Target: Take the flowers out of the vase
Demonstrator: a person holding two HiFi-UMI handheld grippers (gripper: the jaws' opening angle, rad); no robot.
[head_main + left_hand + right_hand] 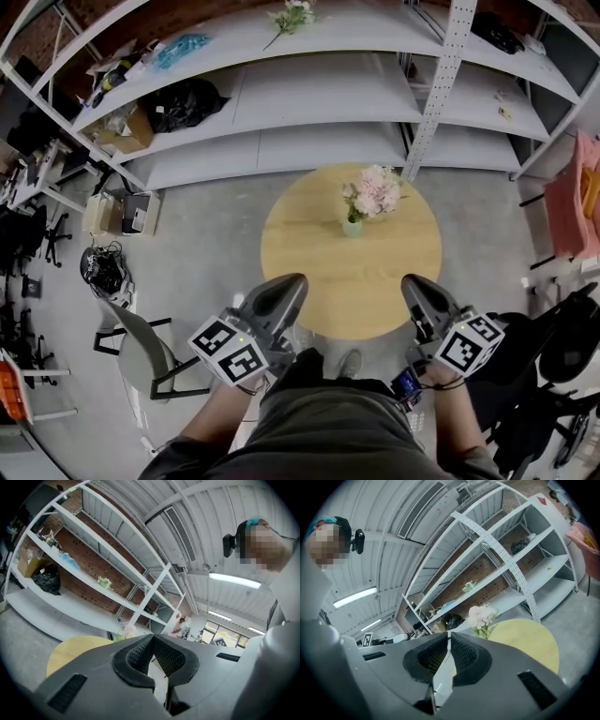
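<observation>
A bunch of pale pink flowers (375,190) stands in a small green vase (352,226) on the far half of a round wooden table (328,281). Both grippers hover at the table's near edge, well short of the vase. My left gripper (291,281) is shut with nothing in it, its tips touching (152,636). The right gripper (413,282) is shut and empty too (449,634). The flowers (482,616) rise just past the right jaws in the right gripper view. In the left gripper view the flowers (126,631) barely peek over the jaws.
White metal shelving (319,103) runs behind the table, with another flower sprig (292,14) on an upper shelf and a black bag (183,101) lower down. A grey chair (141,347) stands at the near left. Pink cloth (581,197) hangs at the right.
</observation>
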